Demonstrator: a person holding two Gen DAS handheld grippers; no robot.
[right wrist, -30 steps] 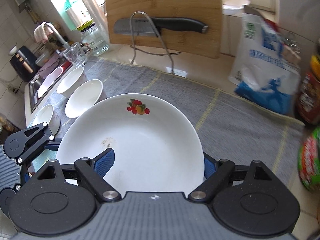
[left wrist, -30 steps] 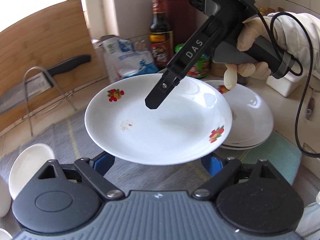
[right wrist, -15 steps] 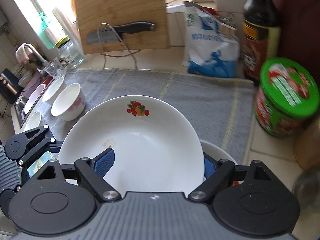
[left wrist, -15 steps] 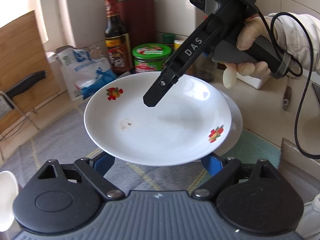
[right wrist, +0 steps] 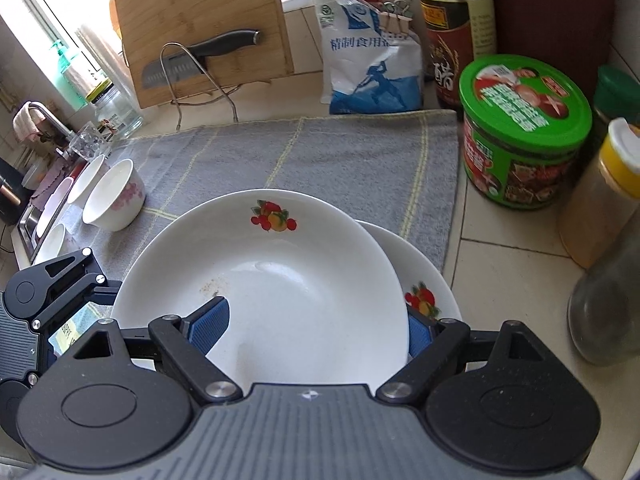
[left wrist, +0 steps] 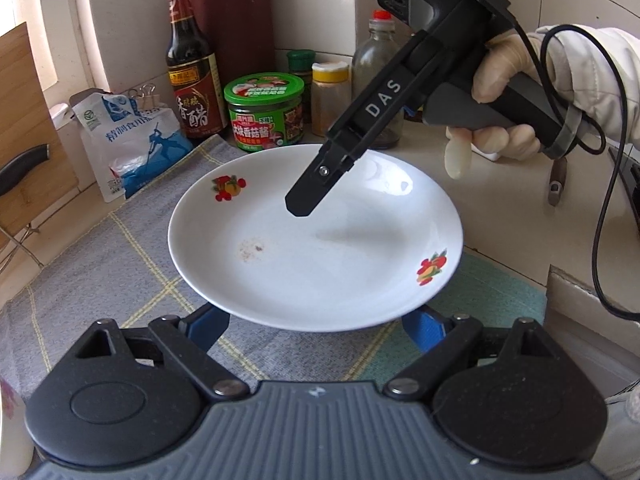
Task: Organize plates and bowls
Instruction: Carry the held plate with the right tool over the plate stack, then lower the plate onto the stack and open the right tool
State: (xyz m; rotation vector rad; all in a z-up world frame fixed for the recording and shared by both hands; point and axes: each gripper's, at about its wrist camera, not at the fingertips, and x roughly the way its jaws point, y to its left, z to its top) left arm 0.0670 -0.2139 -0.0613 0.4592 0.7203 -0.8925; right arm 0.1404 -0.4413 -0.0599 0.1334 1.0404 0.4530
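A white plate (left wrist: 320,248) with fruit prints and a small brown smear hangs over the grey cloth (left wrist: 100,272), held from two sides. My left gripper (left wrist: 316,326) has its blue pads tucked under the plate's near rim, tips hidden. My right gripper (right wrist: 314,332) holds the same plate (right wrist: 304,280) from the opposite side. One blue pad (right wrist: 210,328) lies on top inside it and the other sits beneath the rim. Its upper finger (left wrist: 308,196) shows in the left wrist view. Another fruit-print plate (right wrist: 428,276) lies on the cloth just below to the right.
Jars crowd the back right: a green-lidded tin (right wrist: 524,128), a vinegar bottle (right wrist: 452,20), a yellow-capped spice jar (right wrist: 608,188) and a salt bag (right wrist: 372,52). White bowls (right wrist: 116,196) stand at the cloth's left end by the sink. A cutting board with a knife (right wrist: 200,32) leans behind. A gloved hand (left wrist: 504,80) holds the right gripper.
Both grippers have carried the plate to the right across the cloth, from the open middle toward the jars. It now hangs over the other plate, and its hold in both grippers looks the same.
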